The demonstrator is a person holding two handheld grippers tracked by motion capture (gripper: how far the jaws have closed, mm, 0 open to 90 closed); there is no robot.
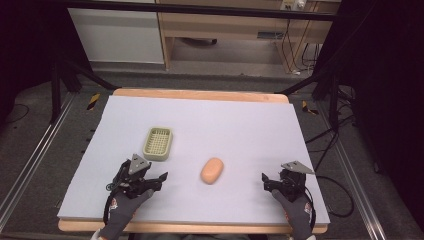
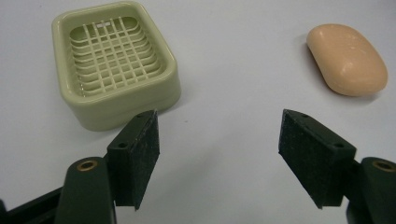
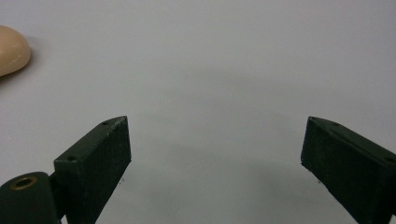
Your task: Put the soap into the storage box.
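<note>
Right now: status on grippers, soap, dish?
Left gripper open, empty. Right gripper open, empty. Soap bar on the mat between them, apart from the empty soap dish. Nothing in the way.

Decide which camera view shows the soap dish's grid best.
The left gripper view: the soap dish sits close, its slotted grid clear. In the high view it is small, beyond the left gripper.

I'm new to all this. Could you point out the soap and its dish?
soap (image 1: 212, 170): high view, middle of its top.
soap dish (image 2: 79, 109): left gripper view, its near outer wall.
</note>
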